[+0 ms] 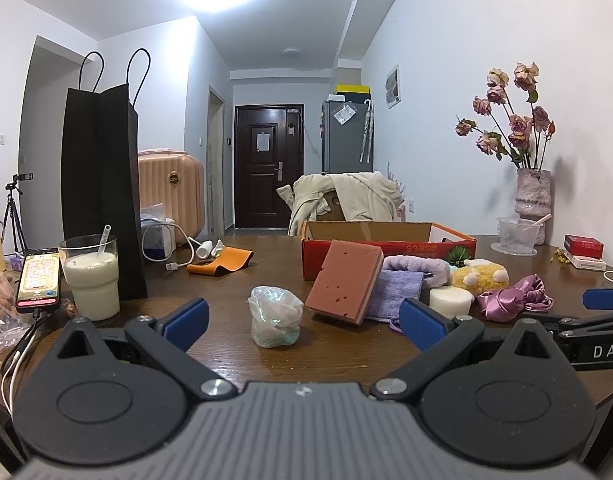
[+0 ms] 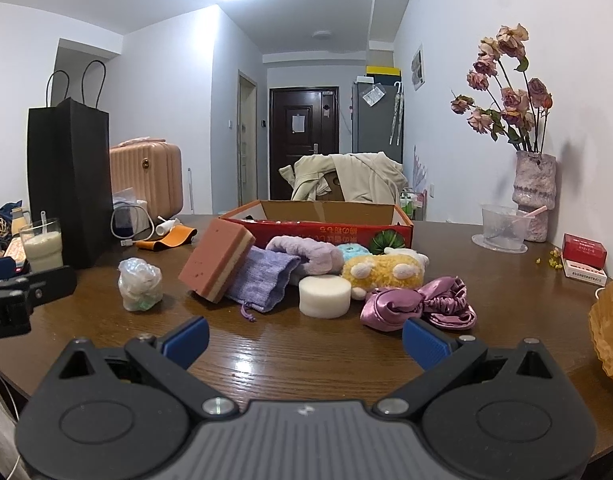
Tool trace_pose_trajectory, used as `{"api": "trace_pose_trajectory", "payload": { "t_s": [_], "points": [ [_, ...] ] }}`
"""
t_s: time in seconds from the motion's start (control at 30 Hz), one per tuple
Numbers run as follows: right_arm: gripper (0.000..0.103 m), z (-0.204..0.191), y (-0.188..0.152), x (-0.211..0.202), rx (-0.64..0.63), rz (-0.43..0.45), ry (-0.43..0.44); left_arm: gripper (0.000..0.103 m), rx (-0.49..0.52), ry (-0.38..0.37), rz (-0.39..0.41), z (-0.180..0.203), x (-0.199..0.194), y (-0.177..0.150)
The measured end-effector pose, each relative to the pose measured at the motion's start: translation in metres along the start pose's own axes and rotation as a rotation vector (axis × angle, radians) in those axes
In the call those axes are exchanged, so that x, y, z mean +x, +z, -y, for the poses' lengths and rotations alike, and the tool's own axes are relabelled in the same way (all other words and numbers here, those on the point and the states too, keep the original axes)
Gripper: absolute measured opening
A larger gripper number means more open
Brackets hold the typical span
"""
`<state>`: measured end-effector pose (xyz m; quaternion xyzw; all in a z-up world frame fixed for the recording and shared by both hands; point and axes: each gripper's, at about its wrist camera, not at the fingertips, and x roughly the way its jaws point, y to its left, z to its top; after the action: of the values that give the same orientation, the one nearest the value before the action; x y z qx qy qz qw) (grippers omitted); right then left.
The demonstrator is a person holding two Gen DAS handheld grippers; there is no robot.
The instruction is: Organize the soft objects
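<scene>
Dark wood table (image 2: 306, 360) carries the whole lot: a brown sponge (image 2: 216, 264) propped on a purple cloth pouch (image 2: 266, 280), a lilac headband (image 2: 306, 252), a yellow plush toy (image 2: 382, 272), a white foam puck (image 2: 324, 296), a pink satin scrunchie (image 2: 418, 306) and a crumpled plastic bag (image 1: 275, 322). All sit in front of the red cardboard box (image 2: 326, 224), which stands open; none of them can be seen inside it.

My left gripper (image 1: 302, 320) has its jaws apart, empty, with the plastic bag between them but untouched. My right gripper (image 2: 304, 338) is likewise spread and empty, short of the foam puck.

Assessment: sorting not yet begun. Next move, I judge, calls for a gentle squeeze on the bag, then a lift over the box wall.
</scene>
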<state>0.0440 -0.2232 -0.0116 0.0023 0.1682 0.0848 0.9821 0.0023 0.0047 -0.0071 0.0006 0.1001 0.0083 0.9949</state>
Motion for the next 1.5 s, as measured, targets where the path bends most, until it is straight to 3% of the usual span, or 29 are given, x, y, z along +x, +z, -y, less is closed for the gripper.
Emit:
{"api": "trace_pose_trajectory", "payload": {
  "t_s": [1.1,1.5],
  "points": [
    [0.103,-0.009,-0.004,0.003,-0.039,0.025,0.019,0.103,-0.015,-0.006,-0.008,0.000,0.003,0.003],
    [0.103,0.000,0.010,0.022,-0.032,0.051,0.022,0.103,-0.027,0.006,-0.047,0.000,0.035,0.010]
  ]
}}
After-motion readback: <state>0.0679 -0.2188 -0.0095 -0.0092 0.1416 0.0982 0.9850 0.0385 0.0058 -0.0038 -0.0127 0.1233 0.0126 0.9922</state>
